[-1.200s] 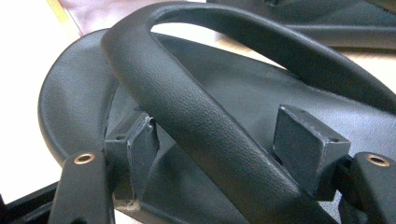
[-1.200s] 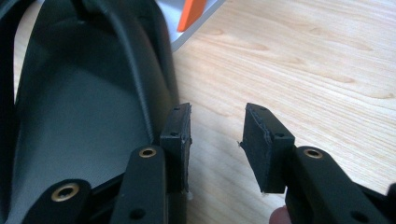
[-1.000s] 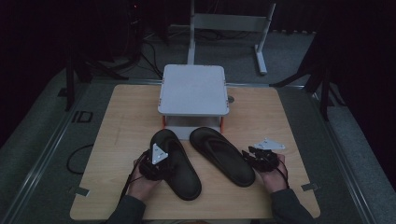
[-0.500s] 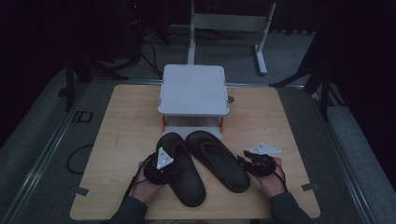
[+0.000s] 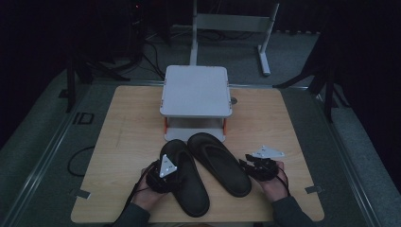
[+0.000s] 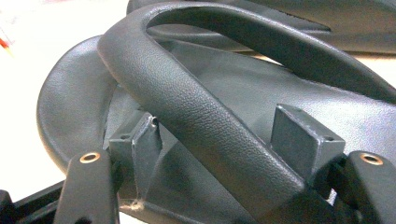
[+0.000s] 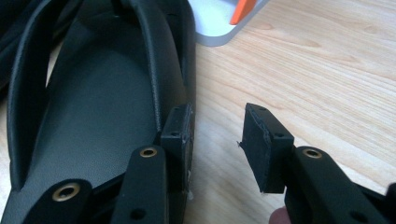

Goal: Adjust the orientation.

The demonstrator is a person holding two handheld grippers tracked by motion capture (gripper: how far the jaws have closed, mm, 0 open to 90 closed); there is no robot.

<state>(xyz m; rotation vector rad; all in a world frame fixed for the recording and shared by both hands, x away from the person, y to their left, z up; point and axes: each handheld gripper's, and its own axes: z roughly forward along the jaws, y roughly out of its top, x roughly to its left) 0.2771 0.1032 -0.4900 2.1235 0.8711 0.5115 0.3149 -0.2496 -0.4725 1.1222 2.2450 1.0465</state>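
Observation:
Two black flip-flops lie side by side on the wooden table [image 5: 127, 127], toes toward a stand. My left gripper [image 5: 176, 173] reaches over the left flip-flop [image 5: 191, 189] from its left. In the left gripper view my left gripper [image 6: 224, 140] is shut on the thick strap [image 6: 196, 107], which runs between the two pads. My right gripper [image 5: 244, 164] sits at the right edge of the right flip-flop [image 5: 220, 163]. In the right gripper view my right gripper [image 7: 219, 135] is open. Its left pad rests by the right flip-flop's [image 7: 93, 93] edge, with bare wood in the gap.
A pale grey two-level stand [image 5: 196, 92] with orange legs [image 7: 243, 9] stands just behind the flip-flops at the table's middle. Bare wood lies to the left and right of it. A metal frame [image 5: 265, 42] and cables are on the floor beyond.
The right gripper has moved a little left, closer to the right flip-flop. Both flip-flops have shifted slightly, heels nearer the front edge. The left grip on the strap is unchanged.

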